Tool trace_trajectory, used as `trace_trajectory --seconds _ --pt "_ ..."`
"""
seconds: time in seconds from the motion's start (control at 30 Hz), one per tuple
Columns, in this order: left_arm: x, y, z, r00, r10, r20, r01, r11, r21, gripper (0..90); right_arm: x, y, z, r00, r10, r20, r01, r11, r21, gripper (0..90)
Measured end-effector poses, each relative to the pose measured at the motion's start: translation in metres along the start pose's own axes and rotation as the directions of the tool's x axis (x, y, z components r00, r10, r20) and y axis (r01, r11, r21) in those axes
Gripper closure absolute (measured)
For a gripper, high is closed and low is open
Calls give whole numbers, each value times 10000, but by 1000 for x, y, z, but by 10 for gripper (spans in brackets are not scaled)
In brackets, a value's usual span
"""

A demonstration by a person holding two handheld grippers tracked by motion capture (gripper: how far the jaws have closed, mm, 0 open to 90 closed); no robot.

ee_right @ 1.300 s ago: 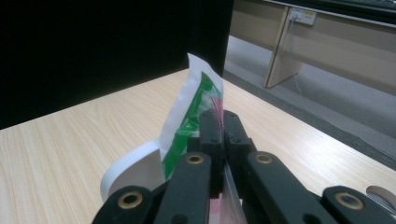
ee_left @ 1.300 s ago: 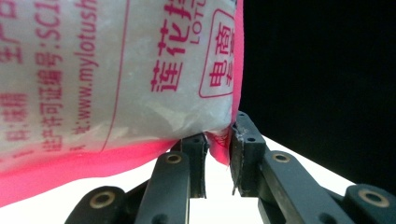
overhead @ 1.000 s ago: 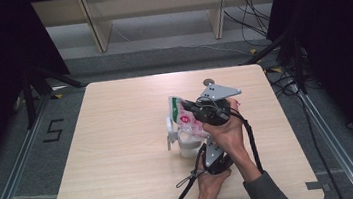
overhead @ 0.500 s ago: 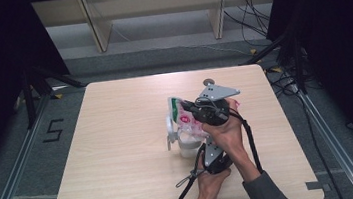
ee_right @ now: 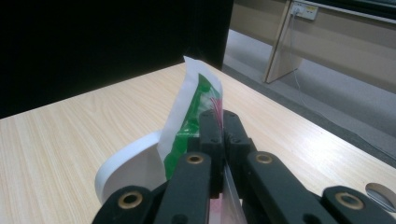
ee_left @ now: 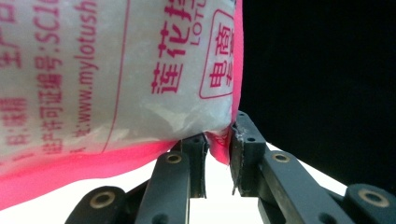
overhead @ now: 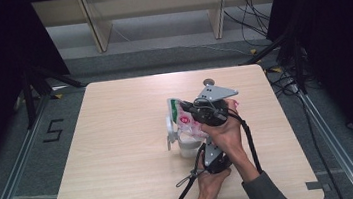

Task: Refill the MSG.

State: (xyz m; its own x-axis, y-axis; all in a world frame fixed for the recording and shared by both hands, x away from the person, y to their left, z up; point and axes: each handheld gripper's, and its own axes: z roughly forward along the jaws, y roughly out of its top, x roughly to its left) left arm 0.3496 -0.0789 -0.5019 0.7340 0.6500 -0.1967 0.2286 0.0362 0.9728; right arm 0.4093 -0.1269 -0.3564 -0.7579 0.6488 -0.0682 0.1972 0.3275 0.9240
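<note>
Salt bag [overhead: 185, 119] hangs between my two claws, above a white cup [overhead: 186, 148] on the table [overhead: 120, 151]; my left claw [ee_left: 218, 154] is clamped on the pink bottom corner just ahead of its tips, seemingly to tip it up; my right claw [ee_right: 223, 128] is pressed together on the green-and-white top edge, seemingly steadying the mouth over the cup below.
</note>
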Motion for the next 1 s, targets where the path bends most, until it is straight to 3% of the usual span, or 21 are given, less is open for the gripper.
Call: trace_trajectory --seconds 0.5,0.77,1.0 --pt "-1 0 0 10000 1 29 -1 10000 -73 773 0 0 -2 9995 297 106 -297 9996 7 900" --pt "-1 0 0 10000 25 35 -24 9999 -99 773 -2 1 -2 10000 15 32 -14 10000 -98 900" --pt "0 1 1 10000 19 68 -17 9999 -165 773 0 1 -3 9998 177 87 -175 9997 -141 900"
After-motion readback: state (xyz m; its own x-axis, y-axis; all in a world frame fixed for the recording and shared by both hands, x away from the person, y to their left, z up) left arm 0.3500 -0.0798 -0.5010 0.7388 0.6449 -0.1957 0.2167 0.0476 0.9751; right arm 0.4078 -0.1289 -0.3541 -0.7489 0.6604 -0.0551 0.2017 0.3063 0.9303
